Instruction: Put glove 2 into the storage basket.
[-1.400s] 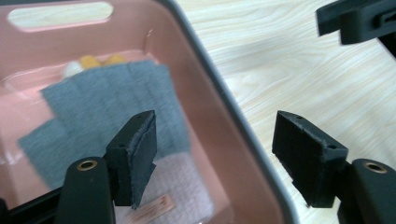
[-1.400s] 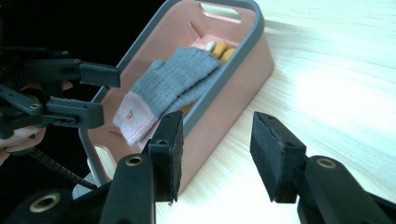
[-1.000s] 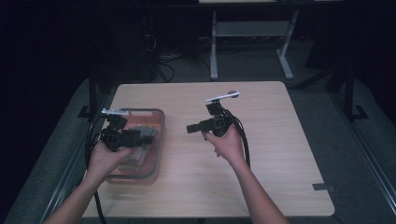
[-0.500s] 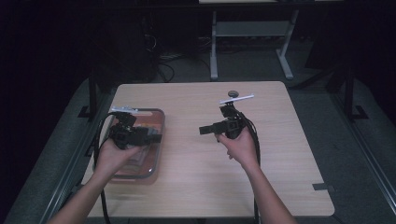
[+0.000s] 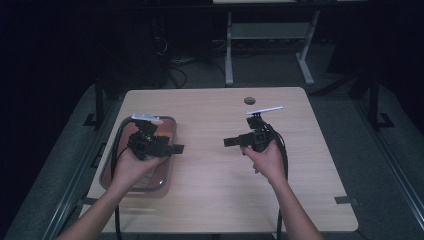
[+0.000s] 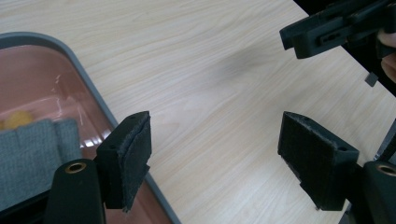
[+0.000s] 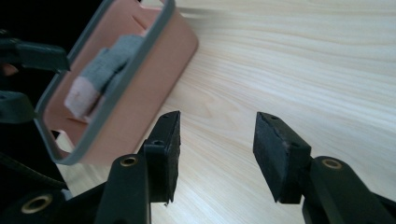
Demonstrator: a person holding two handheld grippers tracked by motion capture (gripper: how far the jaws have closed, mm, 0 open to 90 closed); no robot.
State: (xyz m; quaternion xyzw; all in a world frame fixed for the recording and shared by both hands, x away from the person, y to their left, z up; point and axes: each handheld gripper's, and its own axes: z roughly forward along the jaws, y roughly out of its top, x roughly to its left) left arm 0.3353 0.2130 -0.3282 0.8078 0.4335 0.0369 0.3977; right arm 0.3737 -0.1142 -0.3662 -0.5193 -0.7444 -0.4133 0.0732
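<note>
A pink container with a grey rim (image 5: 169, 121) sits at the table's left side. My left gripper (image 5: 178, 148) hovers over its right edge, pointing right, and stands open with nothing between its jaws. In the left gripper view (image 6: 215, 154) the rim (image 6: 93, 93) runs under the left jaw, and a grey cloth (image 6: 28, 158) and something yellow (image 6: 16, 119) lie inside. My right gripper (image 5: 229, 142) points left toward the container, also open and empty. The right gripper view (image 7: 217, 149) looks over bare wood at the container wall (image 7: 154, 70), the grey cloth (image 7: 112, 58) and a pale block (image 7: 79, 98).
The wooden table (image 5: 210, 200) has a small round hole (image 5: 249, 100) near its far edge. Cables trail from both grippers toward the near edge. A metal frame (image 5: 270, 35) stands on the dark floor beyond the table.
Both grippers have shifted to the right. The right one has also come a little nearer the person. Both stay open.
</note>
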